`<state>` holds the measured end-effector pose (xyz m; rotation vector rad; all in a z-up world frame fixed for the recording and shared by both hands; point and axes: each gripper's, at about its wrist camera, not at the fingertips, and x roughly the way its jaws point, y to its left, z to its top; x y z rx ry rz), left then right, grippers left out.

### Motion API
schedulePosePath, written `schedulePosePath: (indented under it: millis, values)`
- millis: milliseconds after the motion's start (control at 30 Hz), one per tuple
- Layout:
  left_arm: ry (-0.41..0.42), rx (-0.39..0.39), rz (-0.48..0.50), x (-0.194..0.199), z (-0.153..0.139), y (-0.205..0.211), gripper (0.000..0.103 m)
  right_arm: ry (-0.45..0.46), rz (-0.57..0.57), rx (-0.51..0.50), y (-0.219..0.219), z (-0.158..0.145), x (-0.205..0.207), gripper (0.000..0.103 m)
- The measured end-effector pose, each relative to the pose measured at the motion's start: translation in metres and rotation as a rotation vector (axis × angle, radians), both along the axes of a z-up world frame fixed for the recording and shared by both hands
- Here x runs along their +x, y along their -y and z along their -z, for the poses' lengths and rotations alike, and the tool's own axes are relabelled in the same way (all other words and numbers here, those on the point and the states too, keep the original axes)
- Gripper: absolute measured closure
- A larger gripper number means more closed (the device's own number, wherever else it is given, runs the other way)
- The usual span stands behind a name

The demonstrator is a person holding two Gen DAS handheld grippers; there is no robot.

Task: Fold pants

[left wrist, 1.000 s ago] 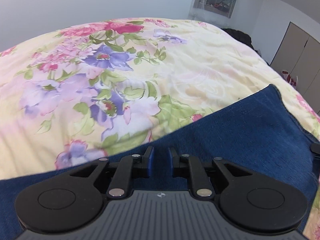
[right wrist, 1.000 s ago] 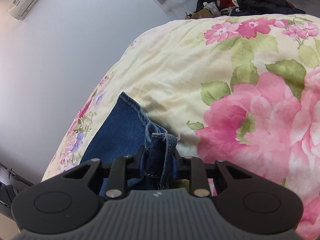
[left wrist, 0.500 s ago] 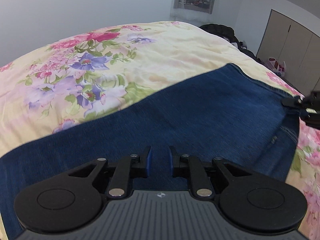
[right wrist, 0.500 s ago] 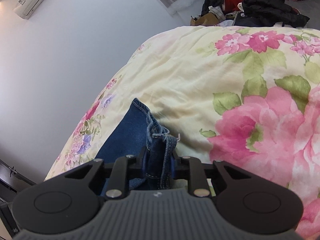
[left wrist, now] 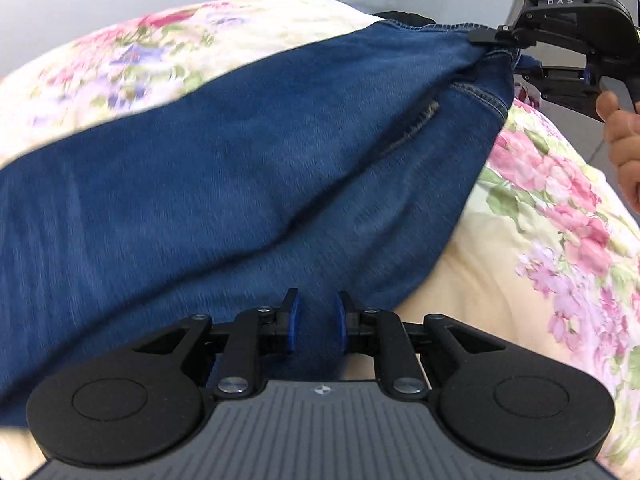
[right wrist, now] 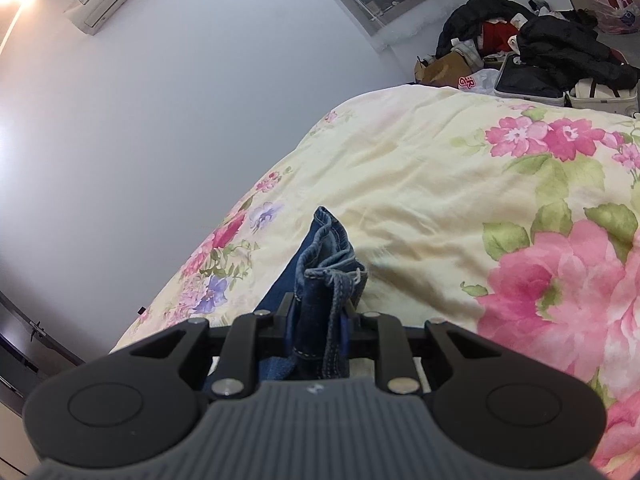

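- since the earlier frames, the left gripper (left wrist: 315, 316) had swept sideways across the bed, so that the dark blue denim pants (left wrist: 240, 168) filled most of its view; the right gripper (right wrist: 320, 314) had risen with the bunched hem or waistband edge.
- right gripper: jaws had just been closing a little further, denim between them; pads pressed on a thick stitched fold (right wrist: 326, 280).
- left gripper: jaws narrow, denim between the blue pads; a grip appeared likely, though blur prevented certainty.
- pants lay spread over the pale yellow floral quilt (left wrist: 540, 248), one end lifted clear by the right gripper.
- a person's hand (left wrist: 624, 140) held the right tool's handle.
- handling judgement: denim soft yet fairly heavy, not slippery, not fragile; it would sag between grips. seams and hems offered the firmest hold.
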<state>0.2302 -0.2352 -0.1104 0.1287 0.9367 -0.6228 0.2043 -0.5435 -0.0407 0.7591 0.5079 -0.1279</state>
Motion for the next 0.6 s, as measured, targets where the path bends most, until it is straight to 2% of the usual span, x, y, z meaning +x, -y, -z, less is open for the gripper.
schedulePosePath:
  millis: [67, 167, 267, 400, 600]
  values:
    - [0.0, -0.003, -0.014, -0.007, 0.001, -0.003, 0.084, -0.001, -0.003, -0.007, -0.003, -0.002, -0.001, 0.087]
    - [-0.059, -0.054, -0.011, -0.009, 0.001, -0.011, 0.084, 0.0, -0.006, -0.013, -0.007, -0.007, -0.003, 0.087]
    - [-0.051, -0.101, -0.037, -0.012, -0.011, -0.027, 0.084, 0.016, -0.016, -0.034, -0.016, -0.016, -0.005, 0.088]
    - [0.001, -0.14, -0.079, -0.019, -0.038, -0.063, 0.084, 0.048, -0.049, -0.098, -0.038, -0.039, -0.007, 0.088]
    - [0.096, -0.146, -0.234, -0.024, -0.078, -0.149, 0.084, 0.126, -0.125, -0.163, -0.091, -0.079, -0.007, 0.088]
